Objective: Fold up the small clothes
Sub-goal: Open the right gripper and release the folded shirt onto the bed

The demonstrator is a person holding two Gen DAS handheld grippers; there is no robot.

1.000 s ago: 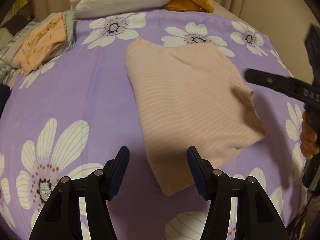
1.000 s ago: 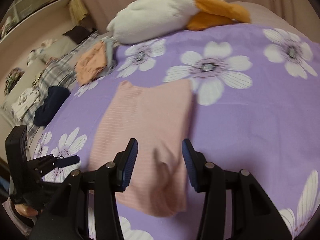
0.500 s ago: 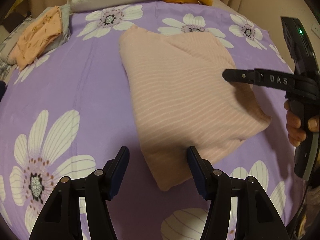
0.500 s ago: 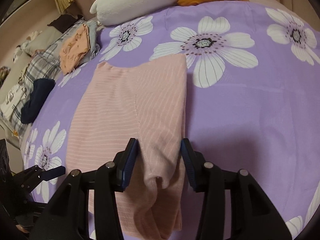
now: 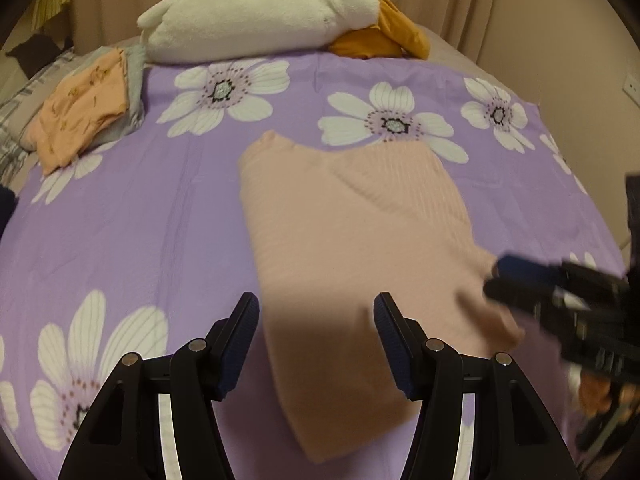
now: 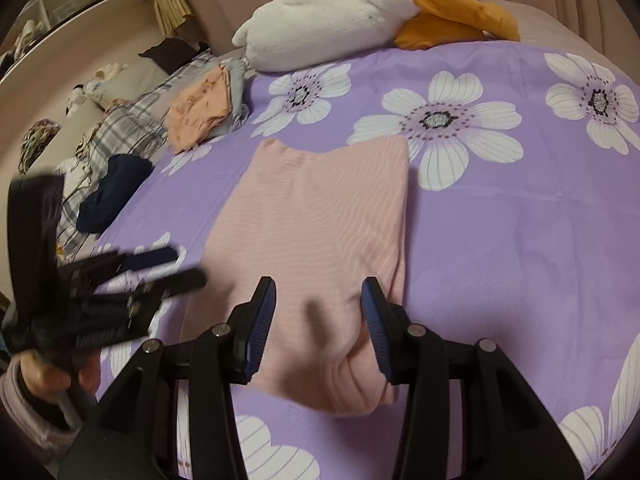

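A pink ribbed garment (image 5: 352, 240) lies folded flat on the purple flowered bedspread (image 5: 140, 220). My left gripper (image 5: 316, 316) hovers open over its near left edge, and the cloth passes beneath the gap without touching the pads. In the right wrist view the same garment (image 6: 320, 216) has a small rumpled bump at its near end. My right gripper (image 6: 318, 312) stands open just above that end. The right gripper (image 5: 508, 280) shows blurred at the garment's right corner in the left wrist view. The left gripper (image 6: 176, 268) shows blurred at the left of the right wrist view.
A white plush cushion with orange parts (image 5: 264, 12) lies at the far end of the bed. Folded orange and grey clothes (image 5: 84, 104) are stacked at the far left. A dark blue garment (image 6: 112, 192) and plaid cloth (image 6: 120, 128) lie past the left edge. A hand (image 6: 40, 380) holds the left gripper.
Both views have pulled back a little from the garment. In the left wrist view the right gripper dropped from over the cloth to its right corner. The garment lies as before.
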